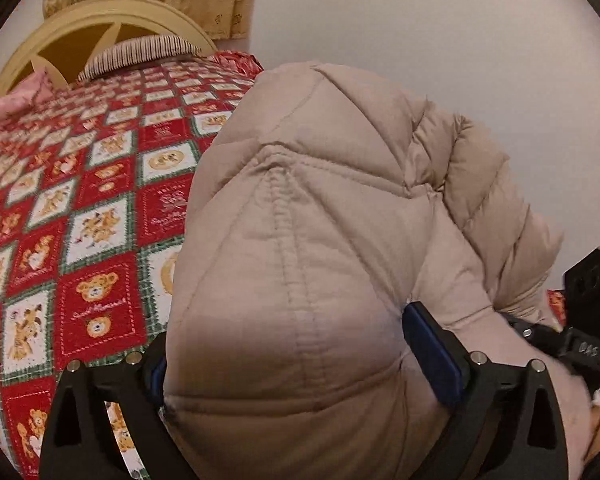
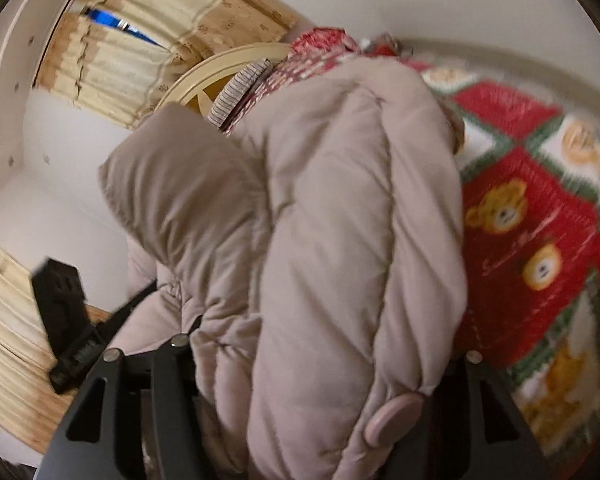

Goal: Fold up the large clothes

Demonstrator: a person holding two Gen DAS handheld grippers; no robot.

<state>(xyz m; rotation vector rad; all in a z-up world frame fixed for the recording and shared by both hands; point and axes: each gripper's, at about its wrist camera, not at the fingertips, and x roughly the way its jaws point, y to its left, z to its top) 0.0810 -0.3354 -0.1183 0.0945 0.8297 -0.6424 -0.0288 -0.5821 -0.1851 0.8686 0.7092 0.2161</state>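
A beige quilted puffer jacket fills the left wrist view, bunched thick above the bed. My left gripper stands very wide, its blue pads pressing into a fat fold of the jacket on both sides. In the right wrist view the same jacket hangs in a rolled bundle with a round snap button near the bottom. My right gripper is shut on that bundle, which hides its fingertips. Each gripper shows at the edge of the other's view: the right one and the left one.
A red patchwork bedspread with teddy bears covers the bed under the jacket. At the head are a cream headboard, a striped pillow and pink bedding. Yellow curtains hang behind, with a pale wall beside.
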